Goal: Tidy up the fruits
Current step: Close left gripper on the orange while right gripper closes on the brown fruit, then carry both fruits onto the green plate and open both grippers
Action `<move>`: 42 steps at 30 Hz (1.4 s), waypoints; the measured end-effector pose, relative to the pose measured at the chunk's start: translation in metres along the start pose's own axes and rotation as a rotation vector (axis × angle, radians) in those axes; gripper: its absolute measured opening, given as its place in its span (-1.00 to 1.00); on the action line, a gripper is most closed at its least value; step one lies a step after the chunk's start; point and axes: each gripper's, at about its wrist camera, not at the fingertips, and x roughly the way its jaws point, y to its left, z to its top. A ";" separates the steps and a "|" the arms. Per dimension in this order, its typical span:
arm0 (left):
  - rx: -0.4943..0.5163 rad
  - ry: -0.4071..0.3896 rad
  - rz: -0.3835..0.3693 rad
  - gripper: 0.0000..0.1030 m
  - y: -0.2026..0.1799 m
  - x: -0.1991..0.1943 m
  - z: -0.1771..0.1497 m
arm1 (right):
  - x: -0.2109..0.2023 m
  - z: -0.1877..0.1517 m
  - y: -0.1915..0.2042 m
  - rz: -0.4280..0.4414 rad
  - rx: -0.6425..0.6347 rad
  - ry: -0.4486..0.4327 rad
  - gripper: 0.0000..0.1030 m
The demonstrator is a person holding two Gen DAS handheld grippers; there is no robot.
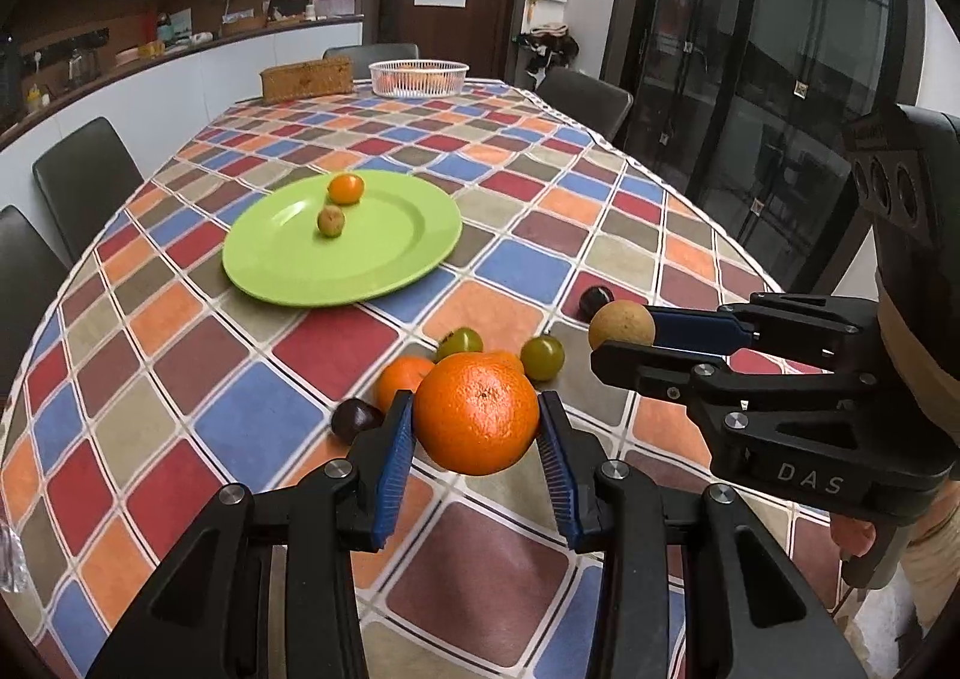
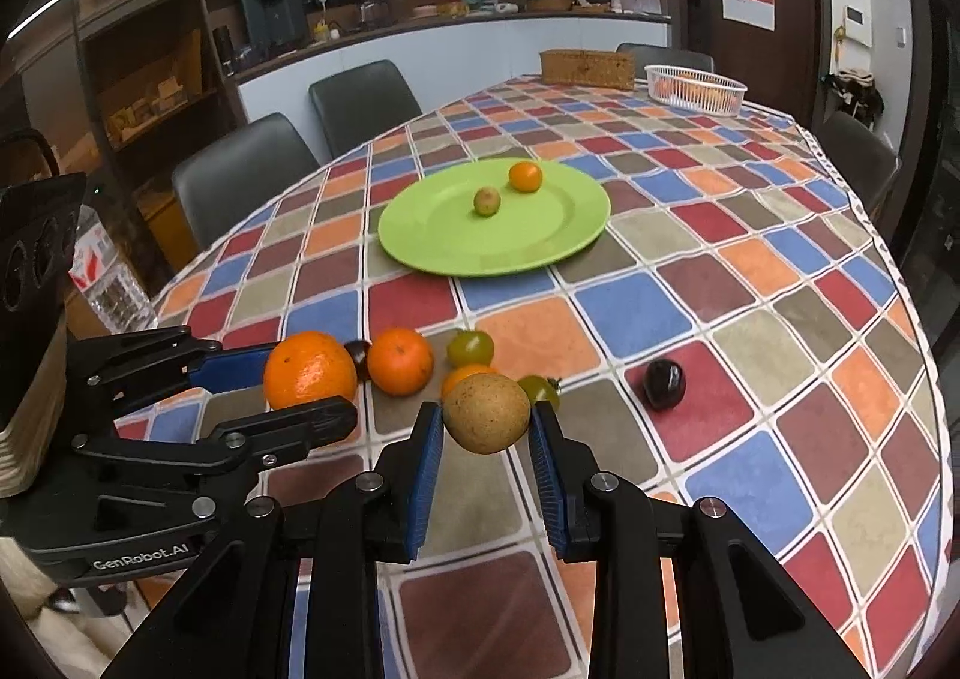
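My left gripper is shut on a large orange and holds it above the table; it also shows in the right wrist view. My right gripper is shut on a round tan fruit, seen from the left wrist view too. A green plate farther on holds a small orange and a small tan fruit. On the cloth below lie an orange, two green fruits and dark fruits.
The table has a chequered cloth. At its far end stand a white basket with oranges and a wicker box. Grey chairs line the left side and far end. A glass cabinet stands to the right.
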 end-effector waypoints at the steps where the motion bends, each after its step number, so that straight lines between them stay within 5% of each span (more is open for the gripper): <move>1: -0.001 -0.005 0.000 -0.23 0.002 -0.002 0.002 | -0.001 0.002 0.001 -0.002 0.001 -0.006 -0.40; 23: 0.040 -0.080 0.044 -0.24 0.052 0.003 0.054 | 0.027 0.070 0.014 -0.032 0.001 -0.066 -0.40; 42: 0.042 0.004 0.015 -0.24 0.108 0.073 0.108 | 0.106 0.135 -0.007 -0.033 0.061 0.038 -0.40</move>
